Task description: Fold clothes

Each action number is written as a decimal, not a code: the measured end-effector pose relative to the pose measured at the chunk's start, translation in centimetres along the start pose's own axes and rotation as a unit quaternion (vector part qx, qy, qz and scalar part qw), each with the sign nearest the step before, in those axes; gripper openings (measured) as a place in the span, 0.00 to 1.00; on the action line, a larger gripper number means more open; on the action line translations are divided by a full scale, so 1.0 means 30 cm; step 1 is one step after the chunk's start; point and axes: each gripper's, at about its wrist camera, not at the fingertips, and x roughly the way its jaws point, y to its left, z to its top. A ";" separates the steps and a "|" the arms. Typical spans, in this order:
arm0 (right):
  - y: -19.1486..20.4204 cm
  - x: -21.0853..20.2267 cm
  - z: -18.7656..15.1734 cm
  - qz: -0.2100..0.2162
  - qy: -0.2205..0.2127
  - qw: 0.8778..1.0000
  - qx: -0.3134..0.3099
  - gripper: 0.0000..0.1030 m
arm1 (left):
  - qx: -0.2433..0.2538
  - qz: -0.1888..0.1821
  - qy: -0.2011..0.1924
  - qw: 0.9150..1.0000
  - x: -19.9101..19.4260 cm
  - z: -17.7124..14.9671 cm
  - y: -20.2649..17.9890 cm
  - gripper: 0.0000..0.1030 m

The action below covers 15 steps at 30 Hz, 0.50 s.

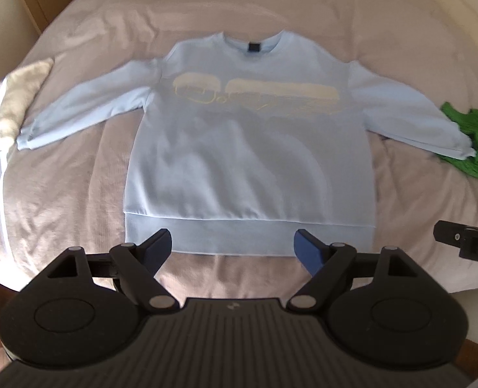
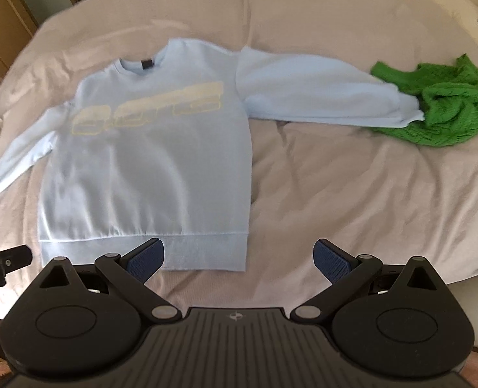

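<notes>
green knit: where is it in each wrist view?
Left wrist: green knit at the far right edge, mid-height, partly cut off, under the sweatshirt's cuff.
Right wrist: green knit upper right, fully in view, same cuff lying over its left side.
Shared landmark: dark neck label.

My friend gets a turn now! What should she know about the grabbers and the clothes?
Left gripper: fingers open, holding nothing, near the hem.
Right gripper: open, empty, by the hem's right corner.
Light blue sweatshirt lies flat, front up, on the bed, sleeves spread. Its right cuff overlaps the green knit garment. A cream cloth lies past the left cuff.
Done: sweatshirt spread out.
Left: every fold, then probably the other clothes.
</notes>
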 end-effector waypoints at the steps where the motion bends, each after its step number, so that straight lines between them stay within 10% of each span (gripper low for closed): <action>1: 0.017 0.035 0.020 -0.004 0.009 1.000 0.001 0.98 | -0.005 -0.001 0.009 1.000 0.042 0.026 0.032 0.80; 15: 0.383 0.648 0.308 -0.023 0.119 0.992 0.028 0.98 | -0.148 -0.010 0.084 0.985 0.609 0.320 0.640 0.79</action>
